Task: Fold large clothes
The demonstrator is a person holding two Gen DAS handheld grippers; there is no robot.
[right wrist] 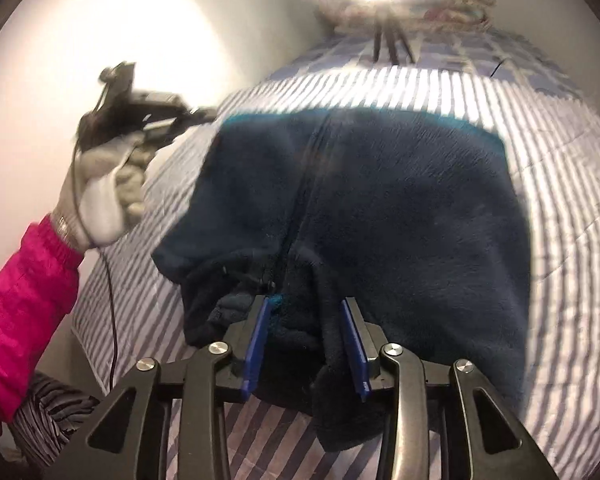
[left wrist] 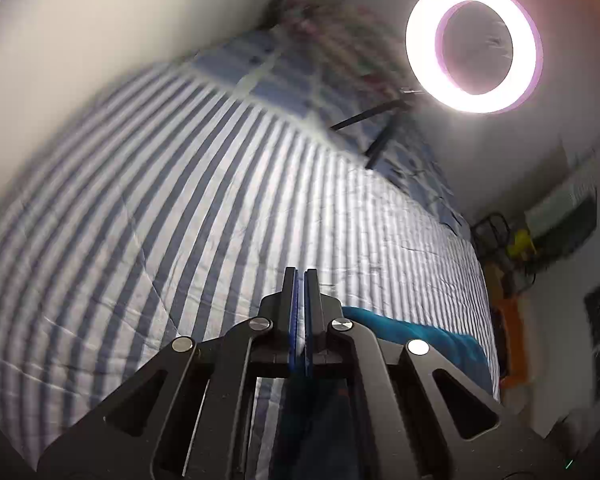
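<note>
A dark navy fleece jacket (right wrist: 400, 200) with a centre zipper lies spread on the striped bedsheet (right wrist: 560, 200), a teal band along its far edge. My right gripper (right wrist: 306, 308) is shut on the thick bunched collar end nearest the camera, and fabric fills the gap between the blue pads (right wrist: 260, 320). In the left wrist view, my left gripper (left wrist: 300, 274) hangs above the striped sheet (left wrist: 180, 200) with its pads together and nothing between them. A teal edge of the fleece (left wrist: 420, 336) shows to its lower right. The left gripper (right wrist: 198, 114), blurred, also appears left of the jacket.
A lit ring light (left wrist: 474, 46) stands on dark tripod legs (left wrist: 364, 120) at the bed's far end, beside checked bedding (left wrist: 268, 76). A gloved hand (right wrist: 108, 192) with a pink sleeve (right wrist: 20, 300) and a trailing cable (right wrist: 110, 300) is at the left. Clutter (left wrist: 520, 240) lies beyond the bed's right edge.
</note>
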